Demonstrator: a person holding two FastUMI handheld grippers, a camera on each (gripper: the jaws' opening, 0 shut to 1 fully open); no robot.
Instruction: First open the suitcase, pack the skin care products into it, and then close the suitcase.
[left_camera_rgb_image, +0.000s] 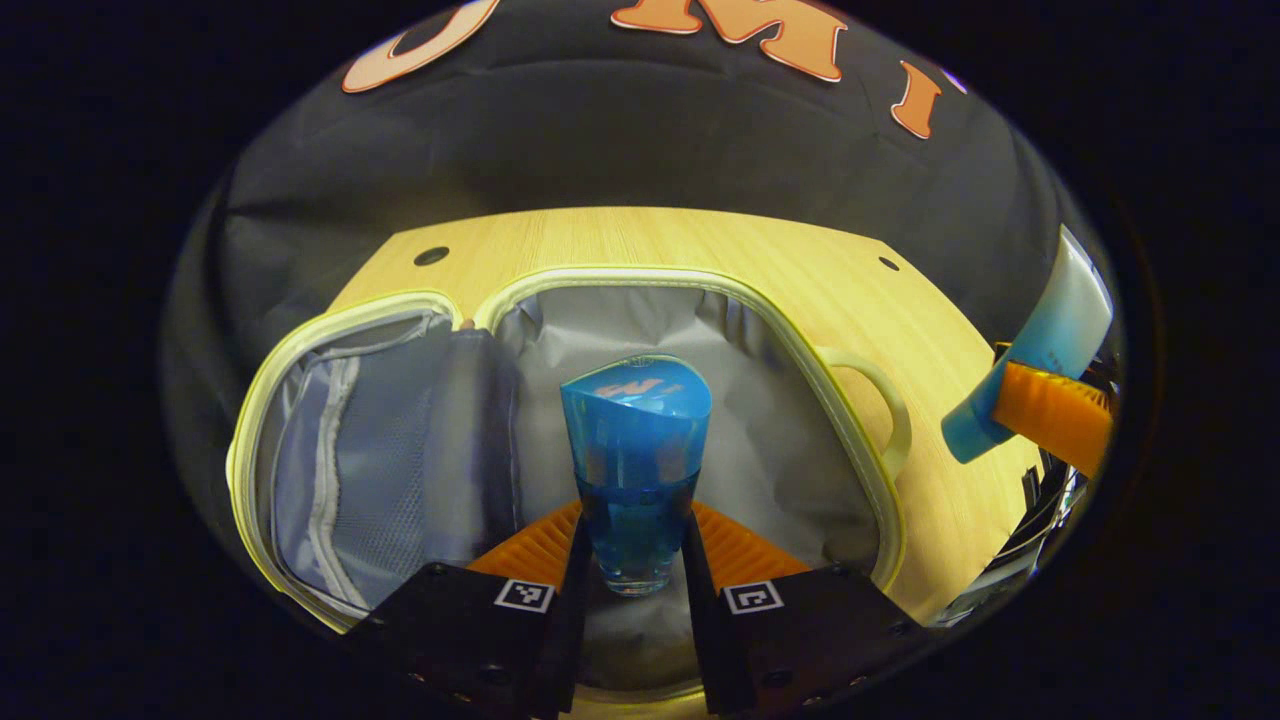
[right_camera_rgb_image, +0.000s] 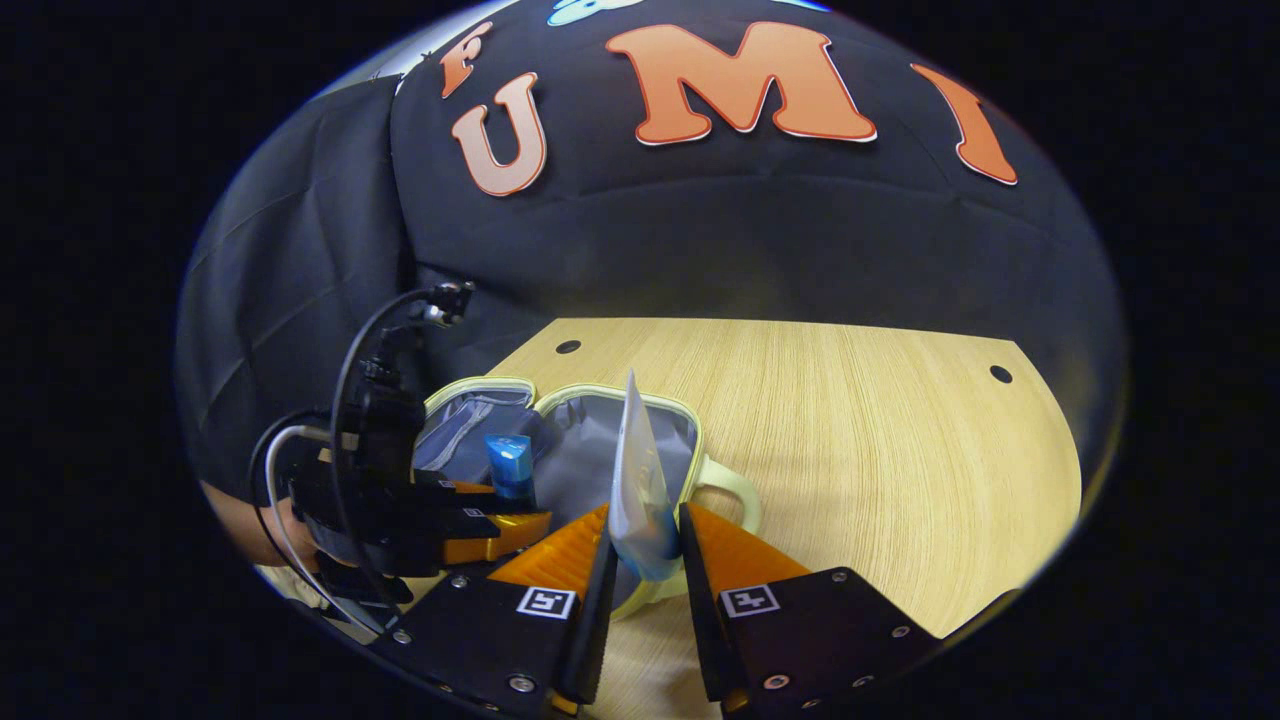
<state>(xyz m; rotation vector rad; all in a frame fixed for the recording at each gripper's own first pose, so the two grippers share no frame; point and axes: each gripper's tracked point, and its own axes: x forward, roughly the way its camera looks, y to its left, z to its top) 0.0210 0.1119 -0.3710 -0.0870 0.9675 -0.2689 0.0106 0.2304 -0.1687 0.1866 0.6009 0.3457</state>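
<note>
The suitcase (left_camera_rgb_image: 800, 350) lies open on the wooden table, pale yellow rim, grey lining, mesh-pocket lid folded to the left. My left gripper (left_camera_rgb_image: 635, 560) is shut on a blue bottle (left_camera_rgb_image: 635, 450), held upright over the suitcase's main compartment. At the right edge of the left gripper view, the right gripper's orange finger (left_camera_rgb_image: 1050, 415) clamps a blue-and-white tube (left_camera_rgb_image: 1050, 330). In the right gripper view my right gripper (right_camera_rgb_image: 645, 560) is shut on that tube (right_camera_rgb_image: 640, 490), edge-on, near the suitcase's (right_camera_rgb_image: 690, 420) handle side. The left gripper (right_camera_rgb_image: 480, 530) with the blue bottle (right_camera_rgb_image: 510, 465) shows at the left.
The light wooden table (right_camera_rgb_image: 850, 450) stretches bare to the right of the suitcase, with small round holes near its far corners. The suitcase handle (left_camera_rgb_image: 890, 400) sticks out on the right side. A hand (right_camera_rgb_image: 250, 530) holds the left gripper.
</note>
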